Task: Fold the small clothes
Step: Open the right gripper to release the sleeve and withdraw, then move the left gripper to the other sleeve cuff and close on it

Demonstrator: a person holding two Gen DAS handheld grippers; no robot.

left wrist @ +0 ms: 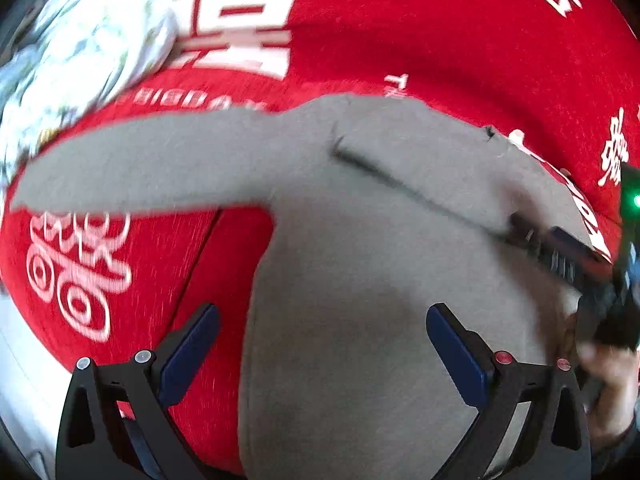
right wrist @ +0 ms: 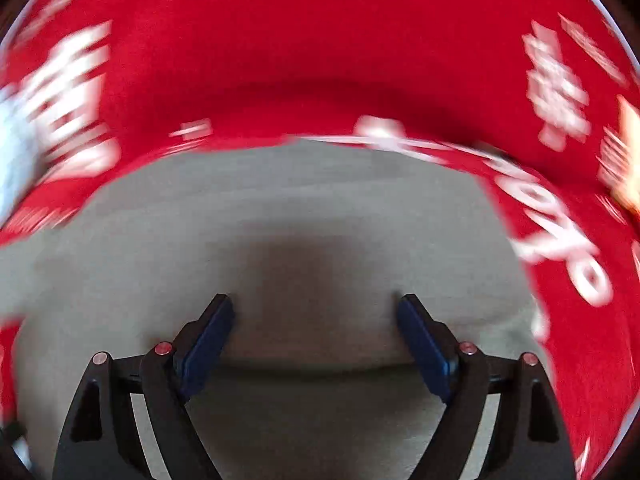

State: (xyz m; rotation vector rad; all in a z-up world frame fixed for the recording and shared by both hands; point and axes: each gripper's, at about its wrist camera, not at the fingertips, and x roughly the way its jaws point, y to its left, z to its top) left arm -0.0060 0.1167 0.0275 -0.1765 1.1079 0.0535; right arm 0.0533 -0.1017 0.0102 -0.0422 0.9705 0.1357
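Both the left tongs (left wrist: 322,354) and right tongs (right wrist: 314,344) are held wide open with nothing gripped above the soft grey long-sleeved top (left wrist: 360,280), so only one layer could be pinched.

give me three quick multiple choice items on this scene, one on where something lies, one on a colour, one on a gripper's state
1. Where does the white patterned cloth lie in the left wrist view?
A. upper left
B. lower right
C. between the fingers

2. What colour is the garment on the red cloth?
A. blue
B. grey
C. yellow

3. How is the left gripper?
A. shut on the sleeve
B. open, holding nothing
C. shut on the red cloth

Answers: 1 A, it is bunched at the upper left edge. 2 B, its body and sleeve are plain grey. 3 B, its jaws stand wide apart over the garment.
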